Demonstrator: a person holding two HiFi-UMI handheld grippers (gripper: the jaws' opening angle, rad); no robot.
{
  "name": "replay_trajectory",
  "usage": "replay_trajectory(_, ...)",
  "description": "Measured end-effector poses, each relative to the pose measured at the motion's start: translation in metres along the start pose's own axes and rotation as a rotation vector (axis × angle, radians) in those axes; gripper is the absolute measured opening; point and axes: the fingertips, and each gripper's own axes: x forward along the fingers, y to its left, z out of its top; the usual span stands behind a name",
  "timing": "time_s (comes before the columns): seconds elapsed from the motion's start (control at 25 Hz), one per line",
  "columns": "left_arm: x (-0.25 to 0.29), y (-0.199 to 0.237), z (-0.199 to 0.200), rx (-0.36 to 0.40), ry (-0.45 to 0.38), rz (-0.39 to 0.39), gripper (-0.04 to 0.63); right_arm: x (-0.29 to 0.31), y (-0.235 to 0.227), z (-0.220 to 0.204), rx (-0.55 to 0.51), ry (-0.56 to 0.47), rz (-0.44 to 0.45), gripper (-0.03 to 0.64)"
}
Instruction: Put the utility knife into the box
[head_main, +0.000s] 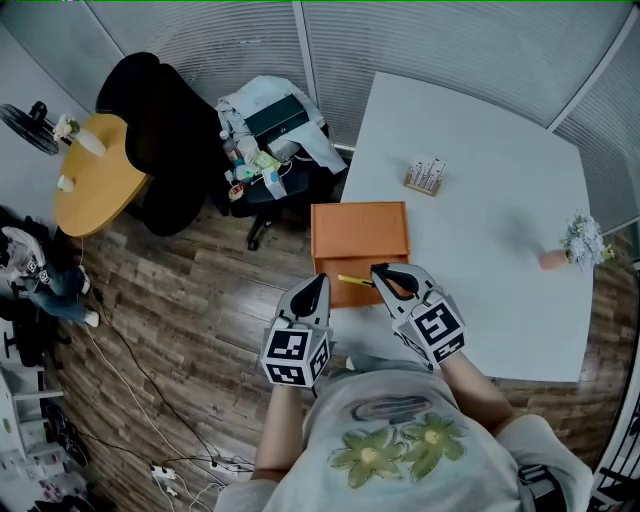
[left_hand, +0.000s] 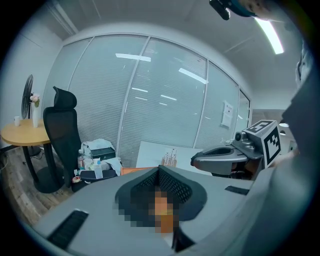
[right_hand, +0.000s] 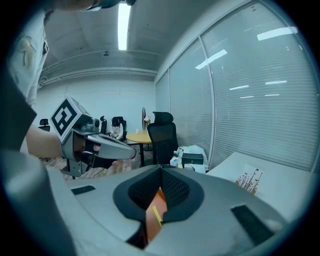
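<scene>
Both grippers sat close in front of the person's flower-print shirt (head_main: 395, 450), side by side and pointing at the box. Left gripper (head_main: 316, 288): jaws together, nothing between them, tip just short of the box's near left corner. Right gripper (head_main: 385, 275): jaws closed on the utility knife (head_main: 354, 281). In the right gripper view its yellow edge showed in the slit between the pads, with orange behind it. In the head view the knife stuck out leftward from that tip, roughly level, across the darker near part of the orange box (head_main: 360, 228). Couldn't tell whether that part was the front face or an open interior. The box sat at the near left corner of the white counter (head_main: 480, 230). Farther back on the counter was a small wooden rack (head_main: 425, 175) of upright pieces, and a small flower pot (head_main: 578, 245) stood near the right edge, well apart from the box. Off the counter, on the wood floor: a chair piled with clutter (head_main: 270, 150), a black office chair (head_main: 170, 150), a round wooden table (head_main: 95, 175) and a fan (head_main: 30, 128). Glass wall with blinds behind all of it.
</scene>
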Motion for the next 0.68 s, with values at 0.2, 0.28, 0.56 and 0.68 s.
replay_trajectory(0.2,-0.0016,-0.0006,0.0007,0.0,-0.002,0.001,0.002,-0.0016,0.0033,0.0012,-0.006,-0.003,0.006,0.003)
replay_trajectory(0.28,-0.0012,0.0004,0.0014,-0.001,-0.001,0.002,0.002,-0.0005,0.0035,0.0026,-0.009,-0.003,0.011,0.003)
replay_trajectory(0.56,-0.0038,-0.0002,-0.0008,0.002,-0.002,0.007,0.002,-0.0022,0.0065,-0.001,-0.018,0.005,0.017,0.003)
replay_trajectory(0.68,-0.005,-0.0002,-0.0008,0.003,-0.003,0.008,0.002,-0.0029,0.0076,-0.0019,-0.028,0.011,0.015,0.003)
